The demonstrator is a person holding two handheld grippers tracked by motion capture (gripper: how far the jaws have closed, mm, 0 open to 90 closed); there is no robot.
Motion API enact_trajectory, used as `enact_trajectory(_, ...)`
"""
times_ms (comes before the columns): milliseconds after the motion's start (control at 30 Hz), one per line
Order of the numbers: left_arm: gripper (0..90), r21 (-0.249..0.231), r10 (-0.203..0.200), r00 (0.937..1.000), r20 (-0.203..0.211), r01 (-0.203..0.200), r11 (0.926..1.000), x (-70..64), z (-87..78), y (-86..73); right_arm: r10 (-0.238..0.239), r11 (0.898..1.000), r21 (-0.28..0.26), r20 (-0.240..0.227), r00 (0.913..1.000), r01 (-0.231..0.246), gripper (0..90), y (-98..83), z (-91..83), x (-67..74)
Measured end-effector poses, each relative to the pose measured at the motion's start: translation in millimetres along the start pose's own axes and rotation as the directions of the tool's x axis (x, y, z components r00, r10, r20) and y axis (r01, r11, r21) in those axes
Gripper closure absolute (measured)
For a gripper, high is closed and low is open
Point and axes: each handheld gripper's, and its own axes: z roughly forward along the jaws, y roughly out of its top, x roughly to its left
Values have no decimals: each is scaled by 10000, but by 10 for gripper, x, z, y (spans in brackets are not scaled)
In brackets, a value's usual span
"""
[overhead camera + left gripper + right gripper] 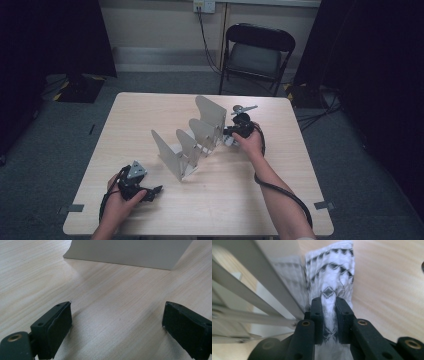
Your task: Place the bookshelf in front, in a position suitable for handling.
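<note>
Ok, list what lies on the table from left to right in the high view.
Left gripper → metal divider rack → right gripper, shut on a patterned white cloth beside the rack.

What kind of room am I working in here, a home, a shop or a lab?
Most likely a lab or recording booth, not a home: black curtains hang on both sides, a lone folding chair stands behind the bare wooden table, and cables run from a wall socket.

Right gripper (233,131) down at the far end of the white divider rack (192,140), touching its last plate. Left gripper (150,192) resting low on the wooden table (225,195), well apart from the rack. Black chair (257,52) beyond.
</note>
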Motion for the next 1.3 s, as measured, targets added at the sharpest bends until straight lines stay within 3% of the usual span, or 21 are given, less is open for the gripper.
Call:
enact_trajectory(33,90,1,2,10000,1,-2,10000,0,0,0,0,10000,0,0,10000,0,758,0,0,0)
enact_trajectory(100,90,-10,-8,10000,-12,8,10000,-1,1,0,165,9999,-6,376,9992,-165,610,-35,-6,-10)
enact_trajectory(133,90,-10,-8,10000,-12,8,10000,-1,1,0,165,9999,-6,376,9992,-165,610,-35,-6,-10)
enact_trajectory(167,90,-12,-9,10000,-11,9,10000,-1,1,0,132,9999,-87,675,9976,-126,557,-29,-72,-27)
enact_trajectory(333,90,-13,-7,10000,-16,7,10000,-1,1,0,-78,9994,-334,1017,9948,112,523,-46,-279,-63)
enact_trajectory(433,90,1,-1,10000,-1,1,10000,0,0,0,-467,9989,-11,1177,9920,471,555,-92,-295,-57)
enact_trajectory(500,90,1,0,10000,-1,0,10000,0,0,0,-372,9993,125,1019,9941,361,599,-141,-233,-61)
enact_trajectory(600,90,2,-1,10000,-1,1,10000,0,0,0,-438,9982,441,968,9943,397,733,-211,-108,-46)
enact_trajectory(667,90,3,49,10000,-14,-49,10000,3,-1,1,-314,9988,408,963,9949,276,799,-231,-87,-41)
enact_trajectory(733,90,4,49,10000,-12,-49,10000,3,-1,1,-109,9992,386,927,9956,73,813,-225,-101,-49)
enact_trajectory(767,90,12,47,10000,-19,-47,10000,3,-2,1,261,9992,275,781,9966,-283,828,-198,-148,-70)
enact_trajectory(800,90,6,53,10000,-14,-53,10000,4,-1,1,261,9992,275,781,9966,-283,828,-198,-148,-70)
enact_trajectory(867,90,10,-8,10000,-8,8,10000,1,0,0,509,9987,49,630,9967,-513,832,-116,-264,-98)
enact_trajectory(1033,90,-12,-11,10000,-20,11,10000,0,1,0,369,9983,-483,717,9967,-335,833,95,-463,-73)
enact_trajectory(1100,90,8,45,10000,-24,-45,10000,4,-1,1,213,9948,-1008,599,9980,-152,832,316,-612,-30)
enact_trajectory(1200,90,10,44,10000,-22,-44,10000,4,-1,1,-69,9914,-1297,612,9981,148,832,477,-706,21)
enact_trajectory(1233,90,14,-6,10000,-15,6,10000,1,-1,0,-350,9850,-1668,517,9980,432,831,651,-797,89)
enact_trajectory(1300,90,-12,35,10000,-28,-35,10000,2,0,1,-501,9795,-1929,449,9977,579,831,768,-855,143)
